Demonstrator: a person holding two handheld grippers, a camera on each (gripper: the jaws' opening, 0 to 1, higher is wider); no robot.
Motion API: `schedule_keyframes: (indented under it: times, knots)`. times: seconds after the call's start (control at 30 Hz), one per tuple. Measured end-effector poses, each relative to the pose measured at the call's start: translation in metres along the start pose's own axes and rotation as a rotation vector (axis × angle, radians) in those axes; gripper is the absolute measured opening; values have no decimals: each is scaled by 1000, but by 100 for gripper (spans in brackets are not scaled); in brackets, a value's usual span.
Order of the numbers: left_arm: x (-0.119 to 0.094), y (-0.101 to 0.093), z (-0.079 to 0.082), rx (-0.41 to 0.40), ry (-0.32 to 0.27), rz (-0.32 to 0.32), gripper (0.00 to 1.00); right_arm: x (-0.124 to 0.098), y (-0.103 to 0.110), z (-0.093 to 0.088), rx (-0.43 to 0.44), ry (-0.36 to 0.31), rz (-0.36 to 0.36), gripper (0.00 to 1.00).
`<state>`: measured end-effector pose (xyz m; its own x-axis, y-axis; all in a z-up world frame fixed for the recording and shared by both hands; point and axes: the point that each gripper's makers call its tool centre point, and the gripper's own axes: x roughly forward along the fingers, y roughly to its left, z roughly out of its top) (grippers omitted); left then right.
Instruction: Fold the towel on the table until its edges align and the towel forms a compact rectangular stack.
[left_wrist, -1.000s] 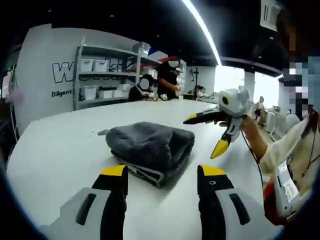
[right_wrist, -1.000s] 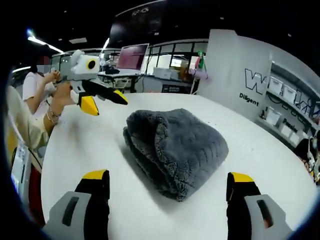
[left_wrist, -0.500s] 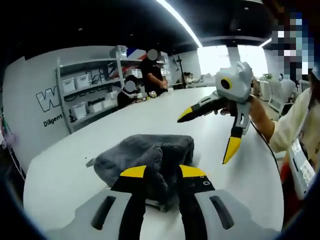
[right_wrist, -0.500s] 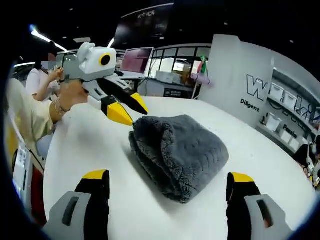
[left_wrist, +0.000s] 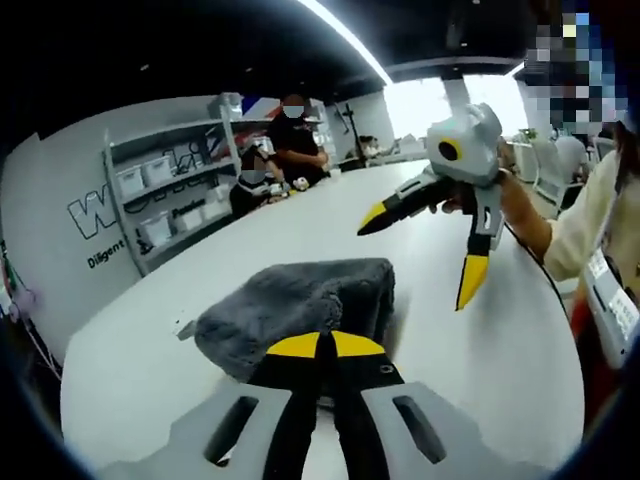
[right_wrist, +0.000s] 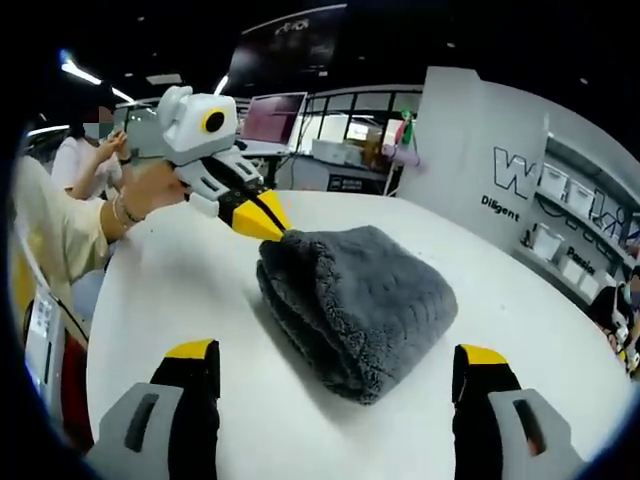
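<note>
So, change: left gripper (left_wrist: 322, 345) jaws just snapped together at the towel (right_wrist: 355, 295) near edge; can't tell if cloth's pinched.
Right gripper (right_wrist: 335, 365): jaws stay wide apart, off the towel.
Meaning: probably another fold starting.

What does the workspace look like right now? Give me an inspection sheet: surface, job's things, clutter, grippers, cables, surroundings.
Surface: white table, bare around the towel.
Job's things: grey towel, folded into a thick, rounded bundle, edges not neatly squared.
Clutter: small flat scrap on the table beside the towel; too small to identify.
Grippers: left gripper shut, tips at the towel's near edge; whether it pinches cloth cannot be told. Right gripper wide open, off the towel.
Cables: thin dark cable hanging by the person's sleeve.
Surroundings: shelves with white bins, two people at the table's far end.
</note>
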<state>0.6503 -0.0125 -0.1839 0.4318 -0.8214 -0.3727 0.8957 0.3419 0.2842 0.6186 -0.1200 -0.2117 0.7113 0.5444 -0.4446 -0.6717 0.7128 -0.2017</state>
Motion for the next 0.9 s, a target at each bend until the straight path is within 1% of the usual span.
schedule_keyframes:
  times: [0.07, 0.1, 0.23, 0.33, 0.43, 0.53, 0.6, 0.77, 0.87, 0.9]
  knots:
    - [-2, -1, -7, 13, 32, -10, 1, 1, 0, -1, 4, 2, 3, 98]
    - [-2, -1, -8, 12, 36, -12, 1, 1, 0, -1, 4, 4, 5, 98]
    - [2, -6, -27, 12, 92, -41, 1, 2, 1, -2, 4, 6, 7, 98]
    - [7, -10, -37, 51, 130, -55, 1, 2, 1, -3, 7, 9, 9, 98]
    - [13, -14, -42, 85, 141, -58, 1, 3, 0, -5, 14, 15, 10, 98]
    - [21, -15, -47, 90, 144, -66, 1, 4, 1, -5, 15, 17, 12, 98]
    - [23, -16, -49, 76, 137, -70, 2, 3, 1, -5, 14, 13, 15, 98]
    - [19, -15, -45, 72, 105, -64, 2, 2, 1, -1, 14, -4, 15, 96]
    - [15, -13, -43, 60, 87, -61, 3, -1, -1, 7, -10, -49, 7, 83]
    - [14, -13, -43, 49, 80, -62, 3, -2, -2, 10, -21, -64, -3, 76]
